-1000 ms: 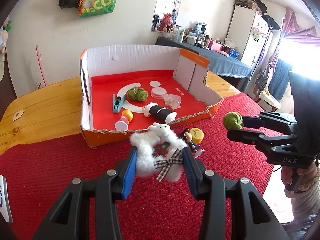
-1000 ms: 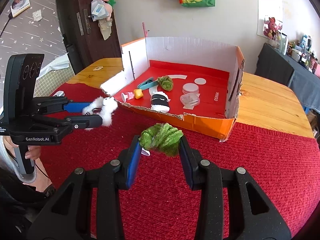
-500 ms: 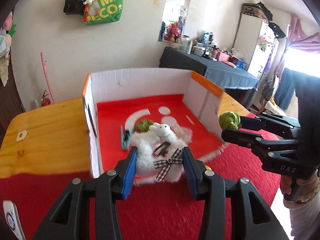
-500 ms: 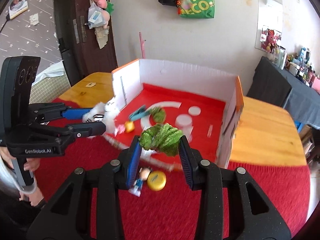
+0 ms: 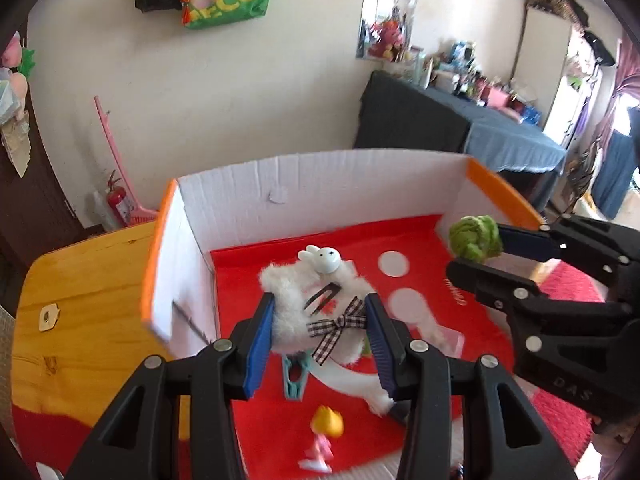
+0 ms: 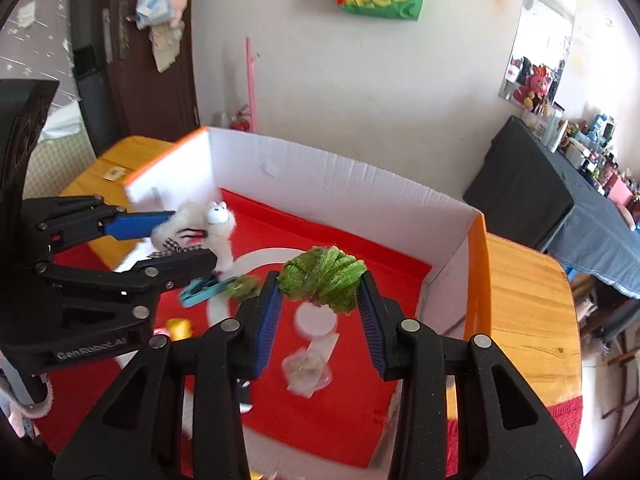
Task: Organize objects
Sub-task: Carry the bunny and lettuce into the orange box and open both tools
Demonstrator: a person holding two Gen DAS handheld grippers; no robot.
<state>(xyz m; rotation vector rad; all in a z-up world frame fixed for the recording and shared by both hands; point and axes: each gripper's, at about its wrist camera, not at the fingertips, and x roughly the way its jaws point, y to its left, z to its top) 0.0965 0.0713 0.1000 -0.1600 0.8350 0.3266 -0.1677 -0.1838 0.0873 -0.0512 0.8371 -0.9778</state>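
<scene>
On the far left lies the wooden table [image 5: 68,344], with a red cloth [image 5: 36,436] over its near part. On it stands the cardboard box [image 5: 320,184], white inside its walls, orange along the edges, with a red floor.

The left gripper [image 5: 318,326] hangs over the left half of the box, its blue-padded fingers [image 5: 260,340] clamped on the white fluffy toy [image 5: 304,304]. The toy has a small white bunny head at the top, a black hair clip and a checked bow on its front; it is held clear above the box floor. In the right wrist view the same gripper [image 6: 192,240] comes in from the left with the toy [image 6: 216,224] between its fingers.

Under the toy, on the box floor, lie a teal clip [image 5: 294,378] and, nearer the camera, a small figure with a yellow top [image 5: 326,428], blurred. Further right sits a clear plastic packet [image 6: 308,368].

On the right, the right gripper [image 6: 320,304] has its fingers [image 6: 270,320] closed on the green yarn bundle [image 6: 322,278], which hangs above the middle of the box floor. In the left wrist view the bundle [image 5: 476,238] sits near the right wall of the box, held by that gripper [image 5: 480,246], which reaches in from the right
</scene>
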